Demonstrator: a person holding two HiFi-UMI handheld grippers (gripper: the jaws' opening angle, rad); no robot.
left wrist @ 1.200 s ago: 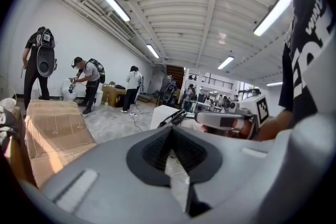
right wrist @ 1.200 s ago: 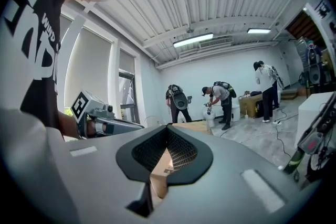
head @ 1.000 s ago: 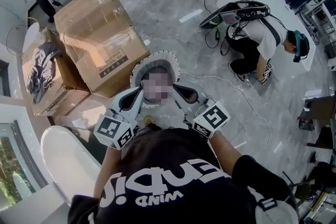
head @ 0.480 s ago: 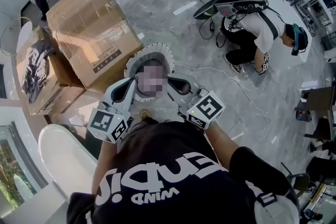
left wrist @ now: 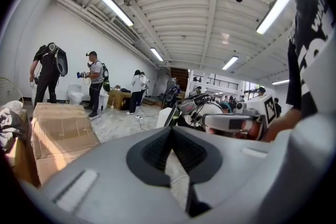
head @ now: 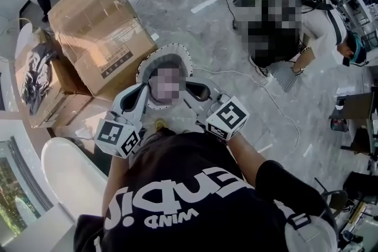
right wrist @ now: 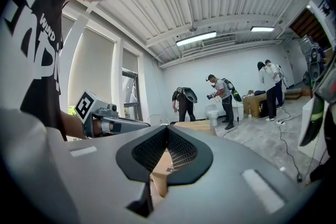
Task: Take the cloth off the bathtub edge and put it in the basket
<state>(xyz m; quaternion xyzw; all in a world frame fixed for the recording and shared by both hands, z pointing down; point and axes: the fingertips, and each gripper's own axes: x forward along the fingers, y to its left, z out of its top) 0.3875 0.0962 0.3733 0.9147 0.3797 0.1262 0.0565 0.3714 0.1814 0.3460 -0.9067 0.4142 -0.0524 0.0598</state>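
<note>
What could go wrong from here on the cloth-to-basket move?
1. The left tool and right tool are both shut and empty, and no cloth shows in any view. A grasp could miss unless they open first.
2. A white cable lies on the floor beside the basket, so it could trip the person or snag.
3. The bathtub sits low at the person's left, away from where both tools point, so reaching it likely takes a turn.

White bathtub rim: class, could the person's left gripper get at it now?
Probably yes: the left gripper, jaws shut, is held up near the white bathtub rim, with nothing visible between them.
</note>
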